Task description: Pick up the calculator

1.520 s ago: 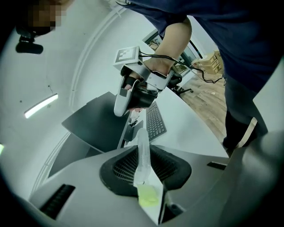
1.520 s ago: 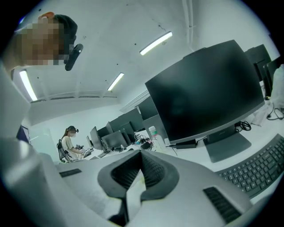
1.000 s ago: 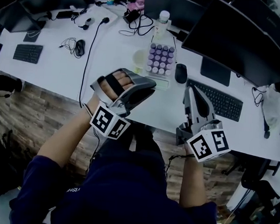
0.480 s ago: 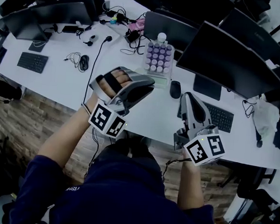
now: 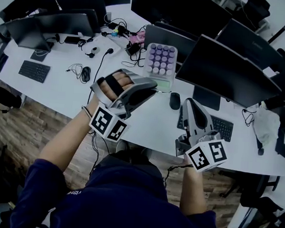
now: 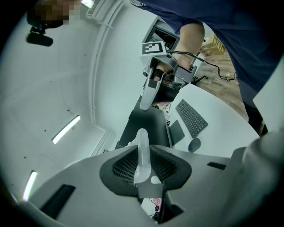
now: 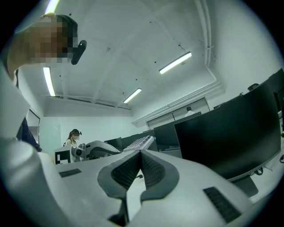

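Note:
The calculator (image 5: 160,62), white with rows of round purple keys, hangs in the air above the white desk (image 5: 70,93). My left gripper (image 5: 152,86) is shut on its near edge. In the left gripper view the calculator (image 6: 142,153) shows edge-on as a pale slab squeezed between the ribbed pads. My right gripper (image 5: 189,102) is held up over the desk to the right, shut with nothing in it; its pads (image 7: 151,170) meet. From the right gripper view the calculator (image 7: 140,142) and the left gripper (image 7: 100,148) appear at the left.
Black monitors (image 5: 224,73) line the back of the desk. A black mouse (image 5: 174,101) and keyboard (image 5: 219,126) lie below the right gripper. Another mouse (image 5: 85,73), a keyboard (image 5: 34,71) and cables (image 5: 133,41) are at the left. Wooden floor (image 5: 29,122) lies in front.
Both grippers have risen. The calculator has come up with the left gripper and now stands higher against the monitors.

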Tool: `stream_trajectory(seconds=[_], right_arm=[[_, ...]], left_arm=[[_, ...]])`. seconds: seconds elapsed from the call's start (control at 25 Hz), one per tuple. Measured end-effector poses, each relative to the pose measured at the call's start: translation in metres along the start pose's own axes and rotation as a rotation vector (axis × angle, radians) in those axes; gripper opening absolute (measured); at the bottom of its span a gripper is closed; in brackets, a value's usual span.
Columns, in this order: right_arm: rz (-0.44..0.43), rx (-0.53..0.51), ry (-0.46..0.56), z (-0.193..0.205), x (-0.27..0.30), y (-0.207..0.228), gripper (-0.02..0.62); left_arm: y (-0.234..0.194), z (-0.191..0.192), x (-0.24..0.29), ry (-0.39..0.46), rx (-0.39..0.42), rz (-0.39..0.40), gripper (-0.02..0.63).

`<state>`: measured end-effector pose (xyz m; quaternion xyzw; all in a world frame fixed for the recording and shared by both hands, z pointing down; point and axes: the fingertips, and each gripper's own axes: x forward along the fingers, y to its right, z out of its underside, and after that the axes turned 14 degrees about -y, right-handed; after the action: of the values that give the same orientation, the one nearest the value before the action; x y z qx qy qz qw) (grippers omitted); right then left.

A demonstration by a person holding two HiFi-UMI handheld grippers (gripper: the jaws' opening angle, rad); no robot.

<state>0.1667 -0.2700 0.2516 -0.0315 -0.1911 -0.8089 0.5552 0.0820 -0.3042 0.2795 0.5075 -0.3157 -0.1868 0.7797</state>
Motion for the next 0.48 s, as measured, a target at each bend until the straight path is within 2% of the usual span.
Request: stream_trajectory(seconds=[0.48], right_arm=[[-0.01,-0.021,0.019,-0.015,0.002,0.0,0.005]], left_arm=[[-0.023,-0.004,0.006,0.013,0.023,-0.037,0.1]])
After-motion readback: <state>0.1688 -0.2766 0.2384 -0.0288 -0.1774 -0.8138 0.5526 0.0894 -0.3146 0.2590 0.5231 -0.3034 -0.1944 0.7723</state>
